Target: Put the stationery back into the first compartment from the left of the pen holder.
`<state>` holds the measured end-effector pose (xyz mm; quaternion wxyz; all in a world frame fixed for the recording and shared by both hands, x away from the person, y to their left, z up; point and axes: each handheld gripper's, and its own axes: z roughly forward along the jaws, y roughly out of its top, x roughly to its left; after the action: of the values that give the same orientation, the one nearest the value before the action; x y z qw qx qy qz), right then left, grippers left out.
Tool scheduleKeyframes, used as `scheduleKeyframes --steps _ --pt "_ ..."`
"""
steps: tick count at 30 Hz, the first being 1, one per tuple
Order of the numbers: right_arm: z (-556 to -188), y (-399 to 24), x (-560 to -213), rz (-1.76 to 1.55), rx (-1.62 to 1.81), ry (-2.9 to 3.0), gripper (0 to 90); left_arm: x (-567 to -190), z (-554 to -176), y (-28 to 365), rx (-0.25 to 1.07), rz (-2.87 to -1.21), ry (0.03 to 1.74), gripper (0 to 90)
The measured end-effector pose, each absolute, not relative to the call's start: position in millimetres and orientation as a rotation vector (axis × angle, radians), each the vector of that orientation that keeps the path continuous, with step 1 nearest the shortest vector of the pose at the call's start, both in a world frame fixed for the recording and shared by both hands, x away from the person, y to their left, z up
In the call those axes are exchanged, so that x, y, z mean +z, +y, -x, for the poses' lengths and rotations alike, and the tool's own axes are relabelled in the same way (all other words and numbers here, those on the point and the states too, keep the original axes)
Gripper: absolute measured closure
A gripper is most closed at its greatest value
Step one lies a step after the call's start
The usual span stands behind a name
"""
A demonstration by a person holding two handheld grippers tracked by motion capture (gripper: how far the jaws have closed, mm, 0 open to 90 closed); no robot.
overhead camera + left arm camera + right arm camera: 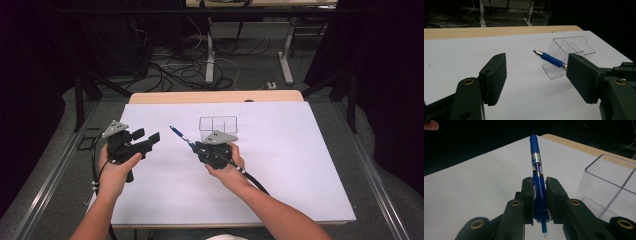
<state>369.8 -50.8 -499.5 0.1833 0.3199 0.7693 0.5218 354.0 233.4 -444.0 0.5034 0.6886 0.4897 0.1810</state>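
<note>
1. Lowest in the high view, a person's two forearms enter from the bottom edge, each hand holding a gripper over a white table (280, 175).
2. The right gripper (196, 146), just right of centre, is clenched on a blue pen (179, 134). In the right gripper view the jaws press the pen's barrel from both sides, near its rear end, and most of the pen sticks out ahead.
3. The left gripper (148, 135), at centre left, is released, its jaws spread wide and holding nothing. It points toward the pen.
4. A clear plastic box (218, 123) with an inner divider stands just behind the right gripper, above centre.
5. Judgement: the pen seems bound for the box. Doing this well means tipping the pen upright, centring its tip over one compartment, lowering it inside, then letting go. The light box may slide if bumped.
6. The table's far edge, across the upper middle, is bare wood (215, 96).
7. Beyond, at the top of the frame, are a dark floor, tangled cables (170, 67) and white table legs (286, 60).
</note>
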Motion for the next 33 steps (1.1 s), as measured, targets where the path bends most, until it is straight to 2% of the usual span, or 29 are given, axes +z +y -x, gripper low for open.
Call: scheduleKeyframes --steps 3,14,33 --pt "-369 -55 -496 -0.909 1.485 2.157 77.4 -443 -356 232 0.398 -1.653 1.199 34.0" --pt "-368 -72 -480 -0.924 1.503 2.101 77.3 -443 -367 216 0.203 -1.568 1.253 46.3" --pt "-370 -83 -470 -0.949 1.548 2.030 77.4 -445 -395 191 -0.056 -1.374 1.365 55.5"
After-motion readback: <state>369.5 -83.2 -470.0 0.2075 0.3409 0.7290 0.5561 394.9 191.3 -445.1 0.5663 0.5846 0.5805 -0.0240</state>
